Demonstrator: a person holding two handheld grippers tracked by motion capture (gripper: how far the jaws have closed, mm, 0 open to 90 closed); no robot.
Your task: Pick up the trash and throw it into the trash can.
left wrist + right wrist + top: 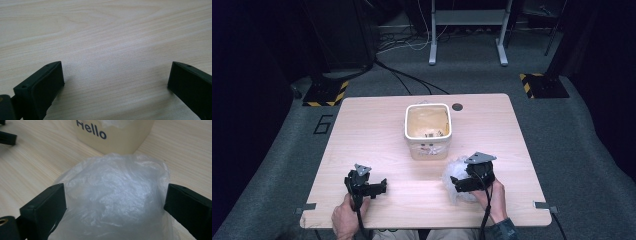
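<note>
High view puts the crumpled clear plastic bag at lower right of the frame, on the wooden surface, just below the cream bin that stands at centre. The right gripper sits over the bag; in the right gripper view its fingers stand wide, one at each side of the bag, at its edges without visibly squeezing it. This looks like the approach to a grasp: the next move calls for closing on the bulk of the film, deep enough that the slack plastic does not slip out. The left gripper rests at lower left, fingers wide over bare wood, holding nothing. The bag is translucent, wrinkled, puffed into a loose mound, and likely light and yielding.
</note>
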